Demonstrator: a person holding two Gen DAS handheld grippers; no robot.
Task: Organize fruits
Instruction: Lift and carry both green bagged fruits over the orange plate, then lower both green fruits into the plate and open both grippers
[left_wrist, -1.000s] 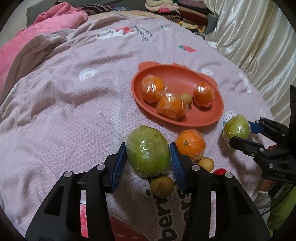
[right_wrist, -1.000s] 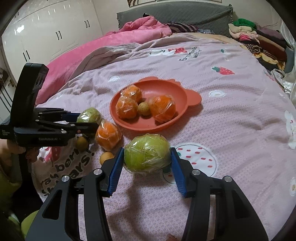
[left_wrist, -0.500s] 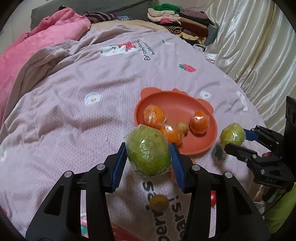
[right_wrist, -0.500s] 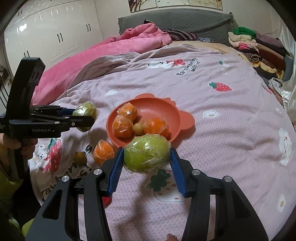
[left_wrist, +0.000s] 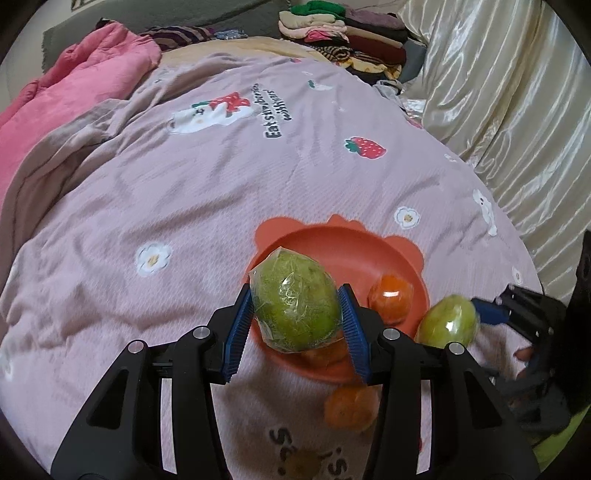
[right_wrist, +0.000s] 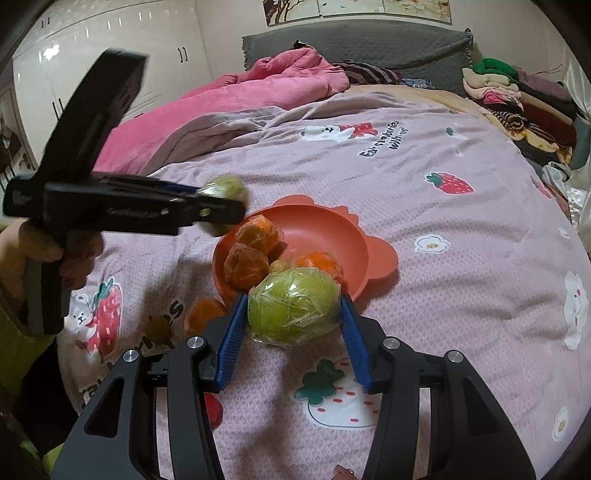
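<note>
Basically both tools carry fruit above the bed. Left gripper is clamped on a wrapped green fruit over the near side of the orange plate; the film looks slick, so it could slide out of the pads and knock the wrapped oranges already in the plate. Right gripper likewise pinches its own green fruit just above the plate's front rim; a careless drop there could tip the plate on soft bedding or roll off. One loose orange lies beside the plate. Surface: pink strawberry-print quilt, wrinkled, yielding. Room: white wardrobes left, grey headboard, folded clothes, shiny curtain right.
</note>
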